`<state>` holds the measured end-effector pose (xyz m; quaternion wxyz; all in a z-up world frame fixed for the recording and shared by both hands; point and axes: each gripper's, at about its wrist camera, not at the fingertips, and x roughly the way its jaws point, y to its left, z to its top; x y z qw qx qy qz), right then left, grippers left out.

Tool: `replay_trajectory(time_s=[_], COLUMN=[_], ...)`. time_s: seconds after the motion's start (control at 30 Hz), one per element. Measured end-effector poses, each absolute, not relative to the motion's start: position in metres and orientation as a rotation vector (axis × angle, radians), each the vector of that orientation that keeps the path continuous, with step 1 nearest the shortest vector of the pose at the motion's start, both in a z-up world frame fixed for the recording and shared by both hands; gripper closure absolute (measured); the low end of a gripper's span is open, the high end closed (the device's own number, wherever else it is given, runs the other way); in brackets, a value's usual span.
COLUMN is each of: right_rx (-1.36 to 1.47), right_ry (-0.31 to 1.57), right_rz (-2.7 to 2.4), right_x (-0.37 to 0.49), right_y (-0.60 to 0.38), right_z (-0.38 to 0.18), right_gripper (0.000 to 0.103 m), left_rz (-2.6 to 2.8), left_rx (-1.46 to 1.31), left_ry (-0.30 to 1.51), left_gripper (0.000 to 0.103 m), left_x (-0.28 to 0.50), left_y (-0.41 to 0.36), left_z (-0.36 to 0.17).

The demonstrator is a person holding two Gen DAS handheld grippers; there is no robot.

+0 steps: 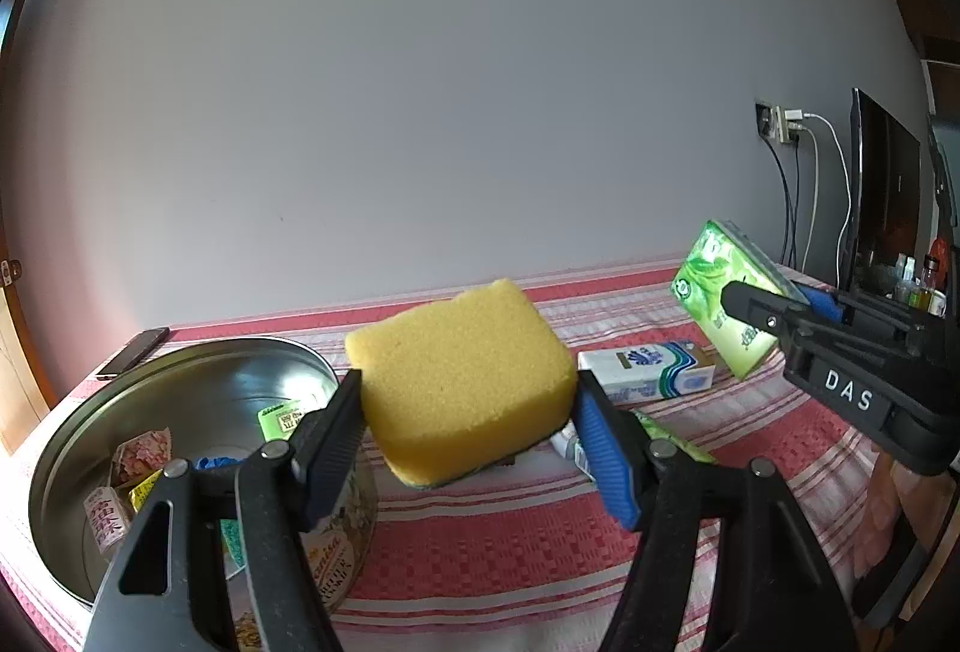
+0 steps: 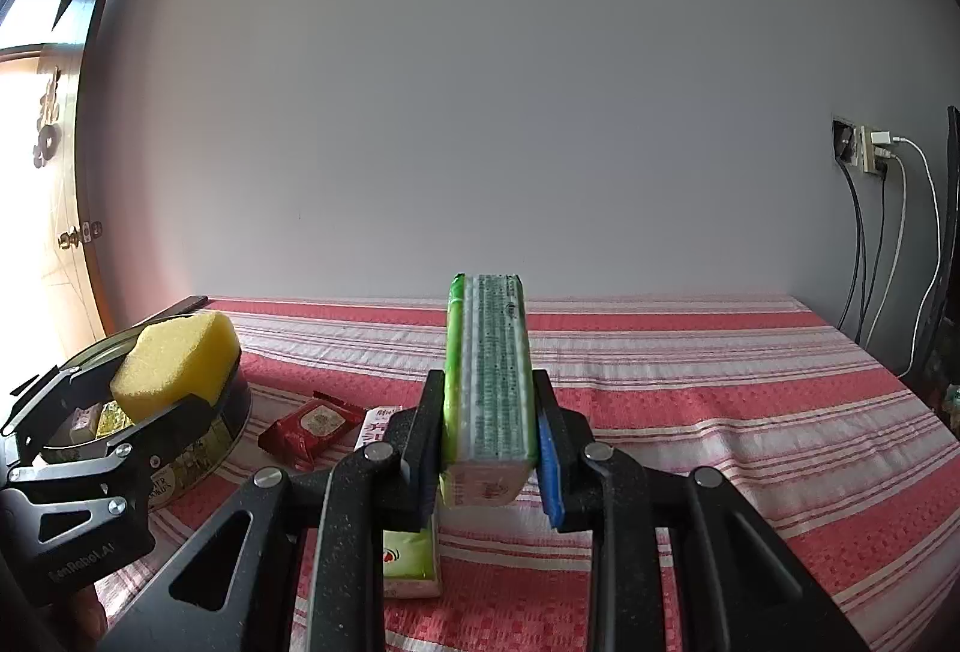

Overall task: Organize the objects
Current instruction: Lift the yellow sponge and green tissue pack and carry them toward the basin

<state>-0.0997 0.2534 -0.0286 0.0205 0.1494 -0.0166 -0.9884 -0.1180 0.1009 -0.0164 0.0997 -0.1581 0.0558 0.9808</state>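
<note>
1. In the left wrist view my left gripper (image 1: 468, 412) is clamping its jaws on the yellow sponge (image 1: 462, 370) at mid-frame, and the pads are biting into its two short sides.
2. In the right wrist view my right gripper (image 2: 486, 448) is holding its jaws together on a green tissue pack (image 2: 489, 370), which is standing on edge and sticking up out of the grip.
3. I am judging the step in hand to be carrying the sponge over to the round metal tin (image 1: 180, 412) at lower left of the left view, where a few small packets are already lying.
4. To do it well I am planning to keep the sponge level, bring it above the tin's rim rather than across it, and let go only once it is hanging over the bare part of the tin floor.
5. The sponge is soft, so I am expecting it to spring back on release; a low drop should be keeping it from bouncing out.
6. On the striped bench (image 1: 510, 550) a white and blue carton (image 1: 648, 370) is lying just behind the sponge, and a red packet (image 2: 312, 427) is lying near the tin.
7. A phone (image 1: 135, 352) is lying near the bench's far left edge, behind the tin.
8. The right half of the bench is offering open room, so I am keeping the right gripper there, well apart from the left one.
</note>
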Motion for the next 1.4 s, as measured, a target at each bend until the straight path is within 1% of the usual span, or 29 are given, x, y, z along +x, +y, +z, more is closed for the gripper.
replay_trajectory(time_s=[0.8,1.4], right_rx=[0.382,0.296], right_ry=[0.002,0.033], right_rz=[-3.093,-3.115], right_x=[-0.094,-0.085], right_y=[0.254,0.252], right_z=[-0.03,-0.026], right_gripper=[0.074,0.074], left_rz=[2.936,2.96], left_rx=[-0.326,-0.23], left_ry=[0.174,0.13], left_gripper=[0.035,0.035], left_x=[-0.101,-0.093], left_y=[0.097,0.082], left_z=[-0.01,-0.007])
